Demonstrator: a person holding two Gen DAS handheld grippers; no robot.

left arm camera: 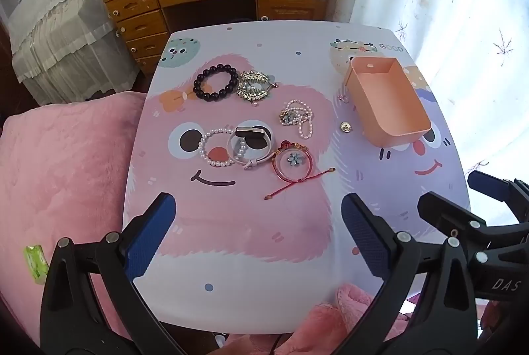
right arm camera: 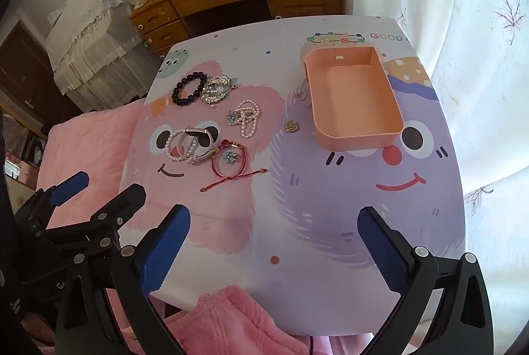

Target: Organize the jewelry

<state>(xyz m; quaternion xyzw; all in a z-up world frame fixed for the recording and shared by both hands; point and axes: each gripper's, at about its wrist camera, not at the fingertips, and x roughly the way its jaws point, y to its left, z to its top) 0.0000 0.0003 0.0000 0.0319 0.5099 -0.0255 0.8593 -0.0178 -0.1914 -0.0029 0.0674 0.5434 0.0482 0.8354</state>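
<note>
Fingers of left gripper (left arm camera: 258, 239) and right gripper (right arm camera: 274, 242) spread wide, empty, green packet (left arm camera: 35, 259) only in left view

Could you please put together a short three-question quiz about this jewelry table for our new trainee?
1. True or false: the peach tray already holds jewelry.
2. Which piece lies directly beside the black bead bracelet? A) crystal brooch B) red cord bracelet C) gold charm
3. Fill in: both the left tool and the right tool are ____ and holding nothing.

Key:
1. False; its floor is bare.
2. A, the crystal brooch.
3. Open.
</note>
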